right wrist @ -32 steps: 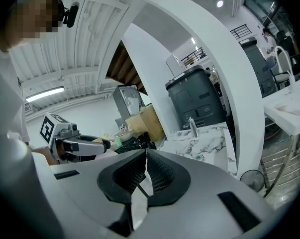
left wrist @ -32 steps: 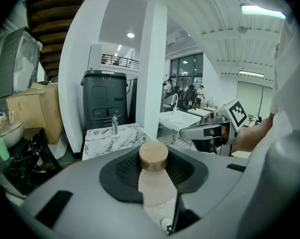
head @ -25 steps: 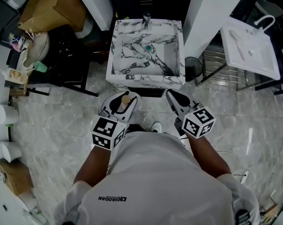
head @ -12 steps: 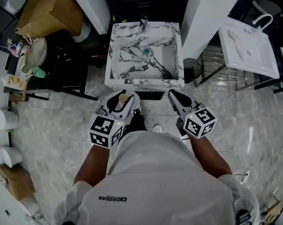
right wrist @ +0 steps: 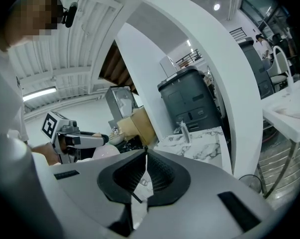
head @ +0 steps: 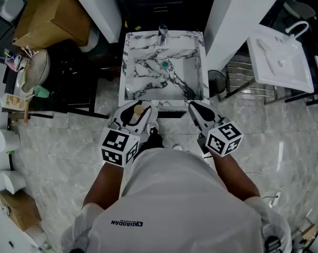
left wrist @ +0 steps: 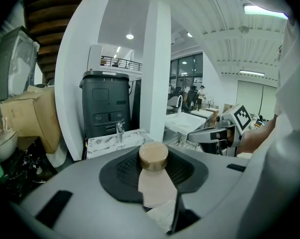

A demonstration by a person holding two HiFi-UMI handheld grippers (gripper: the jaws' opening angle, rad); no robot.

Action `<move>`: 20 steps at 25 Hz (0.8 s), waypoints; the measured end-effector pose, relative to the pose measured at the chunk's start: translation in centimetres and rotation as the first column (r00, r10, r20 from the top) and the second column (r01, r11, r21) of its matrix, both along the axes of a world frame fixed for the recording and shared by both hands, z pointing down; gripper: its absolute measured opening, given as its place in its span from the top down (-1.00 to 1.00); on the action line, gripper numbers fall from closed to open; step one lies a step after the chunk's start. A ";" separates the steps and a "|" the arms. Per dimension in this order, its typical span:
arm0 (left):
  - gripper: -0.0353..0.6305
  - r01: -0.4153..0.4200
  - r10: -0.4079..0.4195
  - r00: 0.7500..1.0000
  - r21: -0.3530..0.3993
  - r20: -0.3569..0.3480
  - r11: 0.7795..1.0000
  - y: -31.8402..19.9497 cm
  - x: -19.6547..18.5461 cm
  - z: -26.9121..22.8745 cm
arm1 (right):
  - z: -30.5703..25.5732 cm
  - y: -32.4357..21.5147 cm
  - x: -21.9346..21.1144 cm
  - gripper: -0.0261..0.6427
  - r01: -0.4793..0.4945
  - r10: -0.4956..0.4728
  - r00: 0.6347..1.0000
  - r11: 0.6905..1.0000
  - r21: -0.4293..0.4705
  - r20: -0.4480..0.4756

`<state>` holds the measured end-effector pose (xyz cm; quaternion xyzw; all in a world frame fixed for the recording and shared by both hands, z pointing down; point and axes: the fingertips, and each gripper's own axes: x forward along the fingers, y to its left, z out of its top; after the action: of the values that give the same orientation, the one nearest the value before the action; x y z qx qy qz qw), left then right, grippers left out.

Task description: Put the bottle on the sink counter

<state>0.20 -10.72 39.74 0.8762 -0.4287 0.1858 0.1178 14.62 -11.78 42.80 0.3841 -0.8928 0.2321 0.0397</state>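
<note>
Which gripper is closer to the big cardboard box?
Left. The left gripper, gripping the bottle, is down and right of the cardboard box; the right gripper is farther right.

bottle [left wrist: 157, 185]: pale pink body, smooth and matt, plastic by the look
cap [left wrist: 153, 156]: bronze-gold, satin sheen, faintly metallic
left gripper [head: 137, 108]: smooth matt grey plastic shell; black ribbed pads [left wrist: 120, 176], rubbery
right gripper [right wrist: 146, 153]: likewise matt grey plastic, with black ribbed lining
marker cubes [head: 222, 137]: flat black-and-white print, no shine
sink [head: 128, 73]: white marble-look with dark veins, polished
faucet [head: 163, 33]: bright chromed metal
floor [head: 58, 136]: grey marbled tile, glossy, with reflections
cardboard box [head: 48, 12]: brown, matt paper board
shirt [head: 174, 204]: white cloth, soft and matt
</note>
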 end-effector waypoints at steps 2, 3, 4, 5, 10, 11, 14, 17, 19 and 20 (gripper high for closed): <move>0.48 -0.006 0.006 1.000 -0.005 0.003 1.000 -1.3 -0.4 0.1 | 0.0 -1.3 -0.4 0.80 -0.003 0.003 1.000 1.000 -0.002 -0.003; 0.48 -0.007 0.007 1.000 -0.008 0.004 1.000 -1.9 -0.7 0.2 | 0.0 -1.9 -0.6 0.80 -0.006 0.006 1.000 1.000 -0.003 -0.003; 0.48 -0.008 0.008 1.000 -0.010 0.005 1.000 -2.5 -0.9 0.2 | 0.0 -2.6 -0.8 0.80 -0.009 0.009 1.000 1.000 -0.004 -0.004; 0.48 -0.008 0.009 1.000 -0.012 0.006 1.000 -3.2 -1.2 0.3 | 0.0 -3.2 -0.9 0.80 -0.012 0.012 1.000 1.000 -0.005 -0.005; 0.48 -0.016 0.016 1.000 -0.018 0.005 1.000 -6.2 -2.5 0.6 | 0.1 -6.1 -1.9 0.80 -0.020 0.019 1.000 1.000 -0.009 -0.019; 0.48 -0.020 0.021 1.000 -0.019 0.004 1.000 -6.8 -2.7 0.6 | 0.1 -6.7 -2.2 0.80 -0.019 0.019 1.000 1.000 -0.010 -0.023; 0.48 -0.037 0.037 0.999 -0.020 0.005 0.999 -8.4 -3.4 0.7 | 0.0 -8.4 -3.2 0.80 -0.024 0.024 0.999 1.000 -0.009 -0.030; 0.48 -0.052 0.052 0.999 -0.021 0.002 0.998 -9.8 -4.3 0.8 | 0.0 -9.7 -4.4 0.80 -0.030 0.029 0.999 1.000 -0.009 -0.037; 0.48 -0.060 0.060 0.998 -0.021 0.000 0.998 -10.7 -5.1 0.9 | 0.1 -10.4 -5.3 0.80 -0.031 0.030 0.998 0.999 -0.010 -0.046; 0.48 -0.063 0.063 0.998 -0.020 -0.001 0.998 -11.3 -5.5 1.0 | 0.2 -10.8 -5.7 0.80 -0.032 0.032 0.998 0.999 -0.011 -0.051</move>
<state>-5.31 -22.01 40.69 0.8881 -0.3992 0.1935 0.1206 8.88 -22.57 42.96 0.4040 -0.8838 0.2280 0.0608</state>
